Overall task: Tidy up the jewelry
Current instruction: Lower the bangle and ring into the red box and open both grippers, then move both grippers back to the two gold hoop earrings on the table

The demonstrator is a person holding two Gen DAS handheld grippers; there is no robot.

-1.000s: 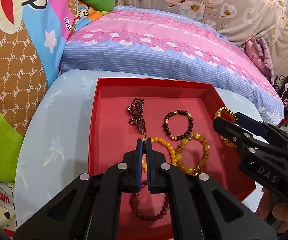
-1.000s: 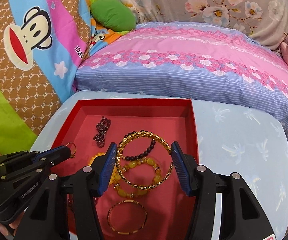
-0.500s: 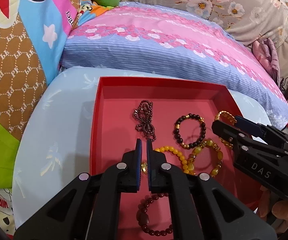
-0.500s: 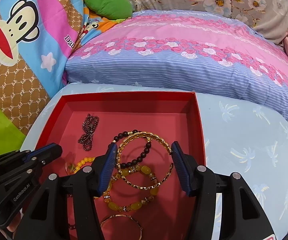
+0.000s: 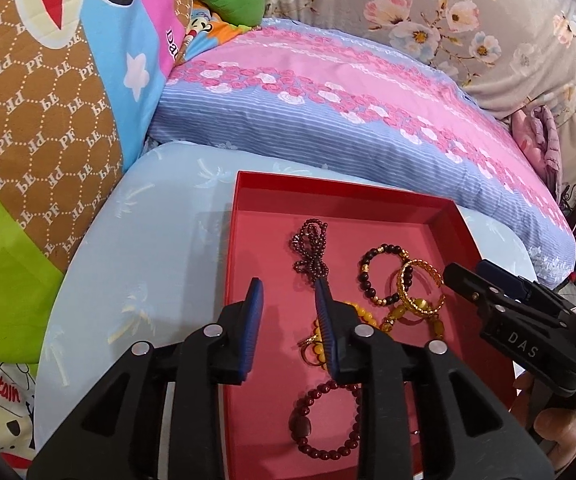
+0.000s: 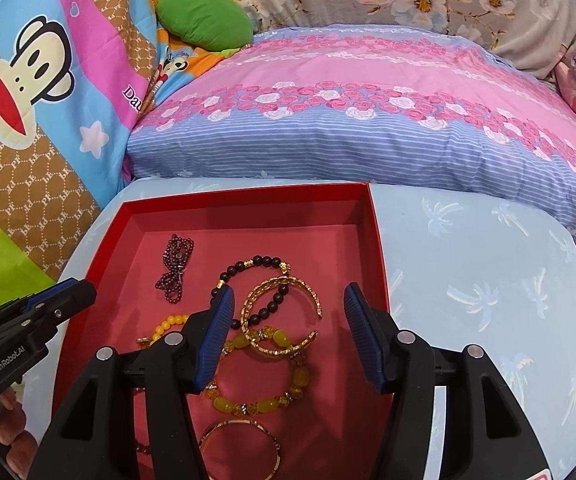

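left gripper [image 5: 288,296] fingers [image 5: 254,312] apart, empty, over the red tray [image 5: 367,192] of beaded bracelets [image 5: 383,276].

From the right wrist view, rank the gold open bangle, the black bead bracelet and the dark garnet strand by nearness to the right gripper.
Measured from the right gripper:
1. Gold open bangle, between the fingers.
2. Black bead bracelet, just beyond, slightly left.
3. Dark garnet strand, farthest, far left in the red tray.
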